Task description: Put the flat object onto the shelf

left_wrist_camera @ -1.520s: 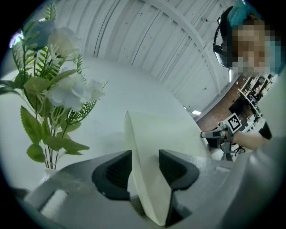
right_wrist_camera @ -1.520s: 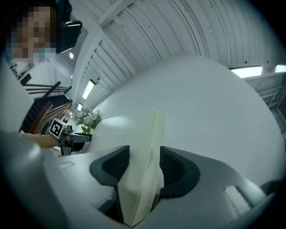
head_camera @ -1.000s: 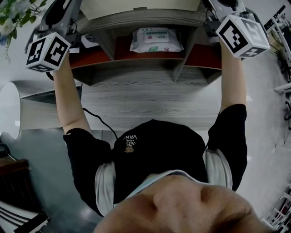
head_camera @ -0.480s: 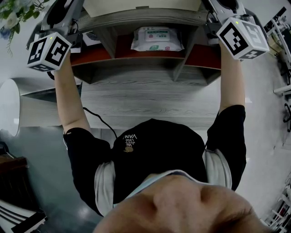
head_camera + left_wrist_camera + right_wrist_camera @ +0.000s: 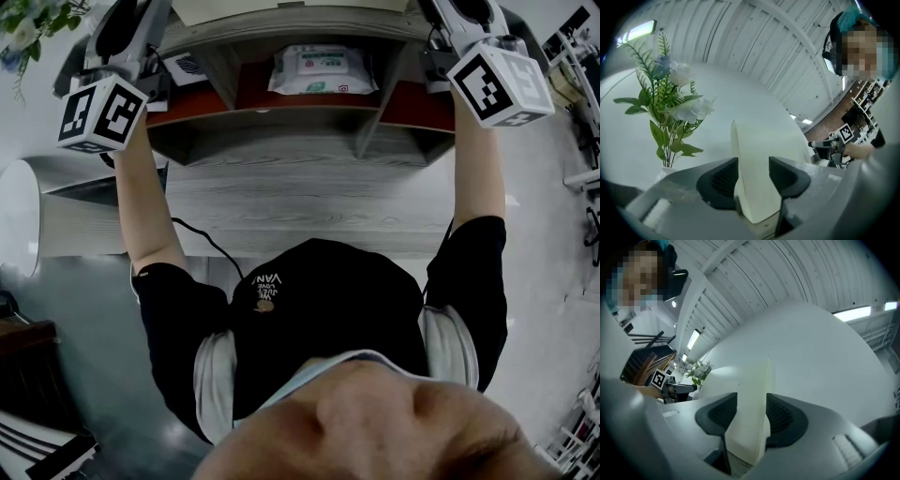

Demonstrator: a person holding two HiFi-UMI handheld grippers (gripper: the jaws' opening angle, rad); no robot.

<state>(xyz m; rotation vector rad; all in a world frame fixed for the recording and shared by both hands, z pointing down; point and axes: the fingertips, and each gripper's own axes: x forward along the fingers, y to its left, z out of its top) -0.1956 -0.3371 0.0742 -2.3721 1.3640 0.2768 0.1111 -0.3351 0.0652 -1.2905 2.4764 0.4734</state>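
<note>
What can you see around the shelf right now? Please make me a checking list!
Surface: grey wooden shelf with open compartments, red-brown inside.
Job's things: cream flat board, held by both ends up at the shelf's top. I cannot tell whether it rests there.
Clutter: pack of wipes in the middle compartment and a small box in the left one.
Grippers: left gripper is shut on the board, and its jaws have just been opening slightly. The right gripper is also shut on the board, and its jaws have just been closing slightly.
Cables: black cable running across the shelf front towards the person.
Surroundings: flowers beside the left gripper, ribbed ceiling above.
</note>
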